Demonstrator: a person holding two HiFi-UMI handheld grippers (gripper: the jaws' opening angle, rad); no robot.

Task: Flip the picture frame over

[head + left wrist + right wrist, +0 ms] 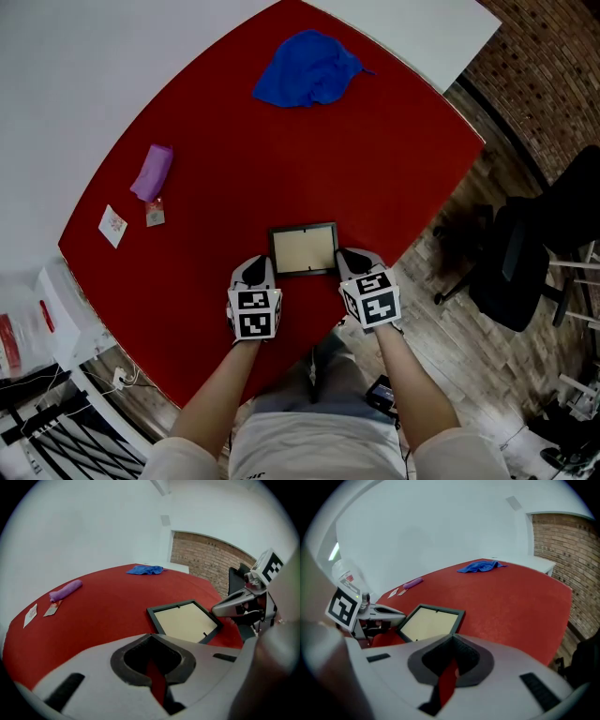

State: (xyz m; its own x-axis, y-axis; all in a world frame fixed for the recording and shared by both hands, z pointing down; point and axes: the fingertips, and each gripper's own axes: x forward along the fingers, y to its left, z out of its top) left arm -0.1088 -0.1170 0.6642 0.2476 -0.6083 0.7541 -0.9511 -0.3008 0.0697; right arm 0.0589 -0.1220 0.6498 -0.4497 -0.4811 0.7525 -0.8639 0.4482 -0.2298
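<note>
Nearest in the head view, my left gripper [255, 270] and right gripper [352, 260] sit just beside the picture frame [304, 249], which lies flat, backing up, on the red table [234, 141]. Left gripper view: jaws closed on nothing, frame just ahead. Right gripper view: jaws likewise closed and empty. I cannot read the print on the small card [113, 225].
</note>
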